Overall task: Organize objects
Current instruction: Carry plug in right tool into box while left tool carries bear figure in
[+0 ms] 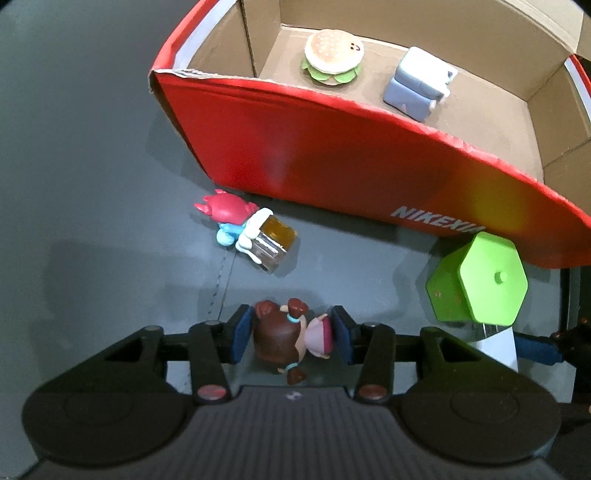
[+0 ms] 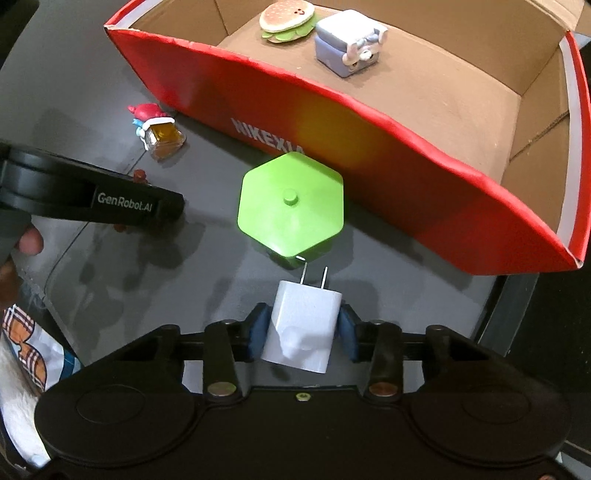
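My left gripper [image 1: 291,334] clamps a brown-haired doll [image 1: 286,338], its face mostly hidden. My right gripper [image 2: 303,330] grips a white charger [image 2: 301,326] by the green hexagonal box [image 2: 291,210], probably lidded. Both sit low over the dark grey table [image 1: 92,147]. The red carton [image 2: 369,155] reads "NIKEXIA", the left tool "GenRobot.AI".

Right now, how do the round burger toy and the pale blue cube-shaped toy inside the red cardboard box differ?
The round burger toy is a flat, round disc in tan and green; the pale blue cube-shaped toy is blocky and stands taller. The burger toy lies nearer the box's left end; the cube toy sits to its right, towards the middle. Both rest on the brown floor of the red cardboard box, close together, with neither gripper touching them.
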Demonstrator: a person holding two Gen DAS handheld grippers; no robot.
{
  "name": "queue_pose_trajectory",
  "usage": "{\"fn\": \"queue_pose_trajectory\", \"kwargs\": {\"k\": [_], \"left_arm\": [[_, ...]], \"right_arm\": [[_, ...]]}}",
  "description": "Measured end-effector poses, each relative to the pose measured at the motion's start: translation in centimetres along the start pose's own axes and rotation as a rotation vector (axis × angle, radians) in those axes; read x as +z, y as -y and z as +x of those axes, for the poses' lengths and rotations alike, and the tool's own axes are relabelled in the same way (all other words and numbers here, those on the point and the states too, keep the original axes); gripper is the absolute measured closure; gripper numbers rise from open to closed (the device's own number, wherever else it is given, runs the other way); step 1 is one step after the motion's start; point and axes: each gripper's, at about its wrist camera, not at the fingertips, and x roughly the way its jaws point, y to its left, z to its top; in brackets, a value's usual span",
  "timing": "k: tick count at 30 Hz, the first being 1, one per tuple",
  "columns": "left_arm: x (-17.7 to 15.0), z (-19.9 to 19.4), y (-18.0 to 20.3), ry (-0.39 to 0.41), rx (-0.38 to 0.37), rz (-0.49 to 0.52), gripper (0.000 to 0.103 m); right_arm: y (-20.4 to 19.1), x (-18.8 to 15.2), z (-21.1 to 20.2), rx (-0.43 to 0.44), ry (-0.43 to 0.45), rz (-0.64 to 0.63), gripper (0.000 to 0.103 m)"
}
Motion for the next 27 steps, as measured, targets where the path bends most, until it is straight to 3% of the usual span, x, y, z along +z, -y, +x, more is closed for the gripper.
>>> {"fn": "queue_pose_trajectory", "kwargs": {"k": [15,27], "left_arm": [[0.2,0.9,-0.4,-0.02,-0.005,-0.014,0.06],[-0.3,-1.3,-1.8,0.04,-0.06,-0.017,0.06]], "right_arm": [[0.3,-0.1,-0.9,0.046,0.016,0.054,0.065],[0.0,0.1,-3.5,0.075,0.068,0.088,0.065]]}}
